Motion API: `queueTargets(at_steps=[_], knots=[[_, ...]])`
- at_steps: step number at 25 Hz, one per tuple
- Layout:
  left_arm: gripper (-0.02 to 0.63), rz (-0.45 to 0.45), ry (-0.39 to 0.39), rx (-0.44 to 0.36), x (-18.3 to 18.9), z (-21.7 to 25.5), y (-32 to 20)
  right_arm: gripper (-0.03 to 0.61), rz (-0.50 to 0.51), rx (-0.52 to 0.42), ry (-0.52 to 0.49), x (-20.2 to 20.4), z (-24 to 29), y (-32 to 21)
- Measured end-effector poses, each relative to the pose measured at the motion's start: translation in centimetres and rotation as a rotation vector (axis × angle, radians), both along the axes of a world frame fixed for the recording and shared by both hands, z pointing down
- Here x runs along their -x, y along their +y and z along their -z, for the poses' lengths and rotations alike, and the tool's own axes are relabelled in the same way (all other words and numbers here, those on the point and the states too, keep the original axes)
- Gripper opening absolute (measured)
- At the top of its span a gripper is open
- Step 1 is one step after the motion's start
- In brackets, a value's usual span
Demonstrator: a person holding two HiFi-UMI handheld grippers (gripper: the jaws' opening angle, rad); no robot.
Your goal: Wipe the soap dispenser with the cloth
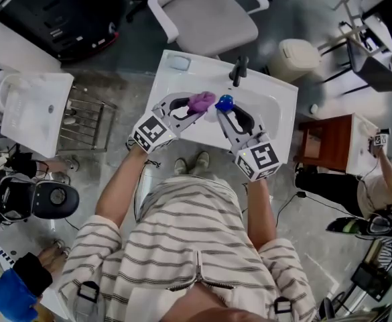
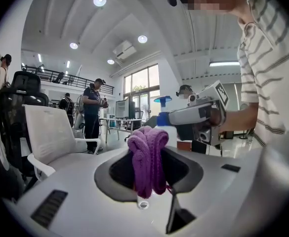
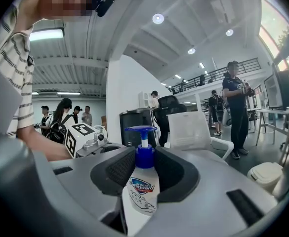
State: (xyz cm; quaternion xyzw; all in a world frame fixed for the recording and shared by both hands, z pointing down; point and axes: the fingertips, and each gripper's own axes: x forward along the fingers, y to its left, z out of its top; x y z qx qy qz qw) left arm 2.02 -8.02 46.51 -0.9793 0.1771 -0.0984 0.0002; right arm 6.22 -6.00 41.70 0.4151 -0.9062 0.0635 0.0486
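Observation:
My right gripper is shut on a white soap dispenser with a blue pump head, held upright over the white sink. In the right gripper view the bottle stands between the dark pads, its blue collar level with them. My left gripper is shut on a bunched purple cloth that hangs between its jaws in the left gripper view, cloth. The cloth sits just left of the pump head; whether they touch is unclear.
A black faucet rises at the sink's back edge, just beyond the dispenser. A white office chair stands behind the sink. A second white basin is at the left, a wooden stand at the right. Several people stand around the room.

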Motion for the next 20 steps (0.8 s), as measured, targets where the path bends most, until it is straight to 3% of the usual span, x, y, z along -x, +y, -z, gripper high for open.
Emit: queueTargets(at_steps=[5, 11, 16, 20], knots=[[0.129, -0.01, -0.023, -0.02, -0.3, -0.2, -0.2, 0.13, 0.022, -0.005, -0.005, 0.4, 0.4, 0.3], [0.129, -0.082, -0.033, -0.024, -0.7, -0.1, 0.5, 0.13, 0.079, -0.011, -0.034, 0.2, 1.2, 0.9], [0.13, -0.126, -0.036, -0.026, -0.6, -0.2, 0.7, 0.13, 0.162, -0.015, -0.092, 0.9, 2.1, 1.7], [0.13, -0.144, -0.038, -0.026, -0.8, -0.3, 1.0, 0.132, 0.214, -0.019, -0.08, 1.6, 2.2, 2.5]])
